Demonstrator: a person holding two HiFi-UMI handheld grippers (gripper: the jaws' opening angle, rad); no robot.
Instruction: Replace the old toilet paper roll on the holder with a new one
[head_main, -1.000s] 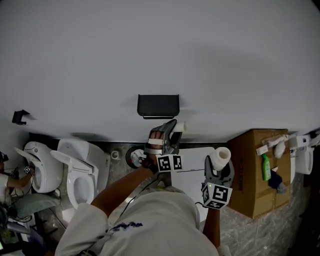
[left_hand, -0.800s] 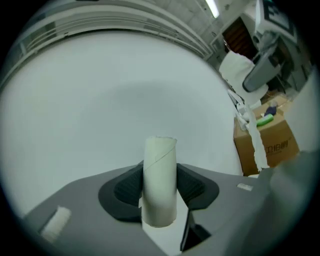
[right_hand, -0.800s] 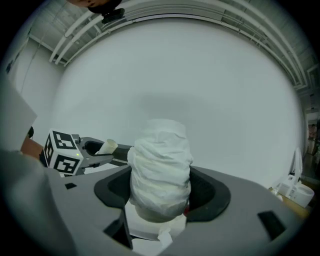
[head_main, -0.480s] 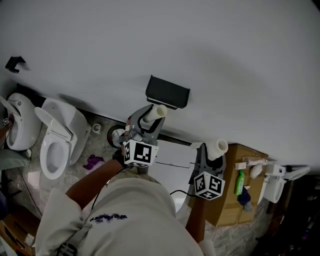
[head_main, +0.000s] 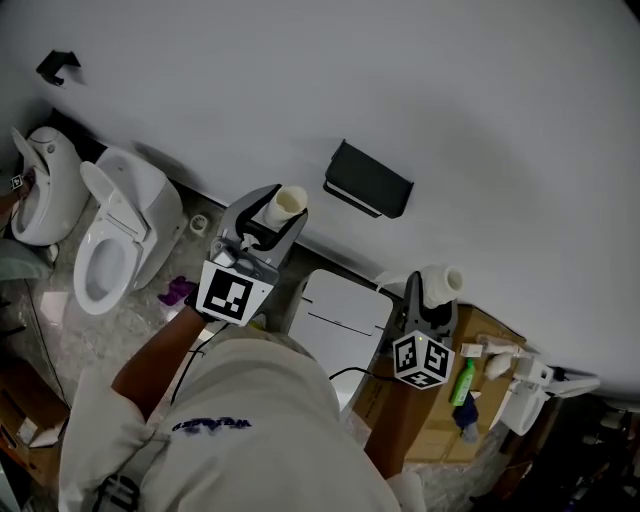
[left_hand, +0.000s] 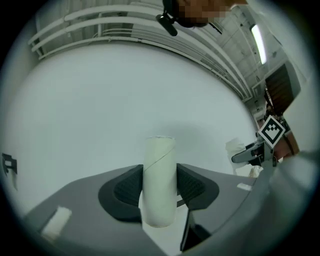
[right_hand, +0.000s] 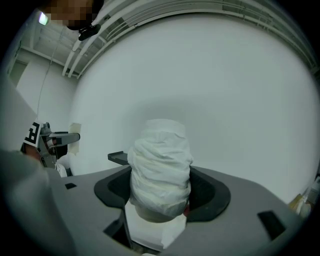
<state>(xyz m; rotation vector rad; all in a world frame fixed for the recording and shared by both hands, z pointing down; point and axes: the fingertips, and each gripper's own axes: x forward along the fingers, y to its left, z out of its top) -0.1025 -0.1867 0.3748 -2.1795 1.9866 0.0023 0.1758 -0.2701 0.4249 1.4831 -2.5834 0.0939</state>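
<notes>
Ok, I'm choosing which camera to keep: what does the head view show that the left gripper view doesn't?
Head view only: the black holder, toilets, the cardboard box. Left gripper view only: the pads of the left claw pressed against the bare tube, and overhead pipes. Both: that tube, the right claw holding the paper roll, the white wall.

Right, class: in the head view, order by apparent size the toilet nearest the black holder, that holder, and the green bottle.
Largest: toilet.
Then: black holder.
Smallest: green bottle.
All three clearly differ.
</notes>
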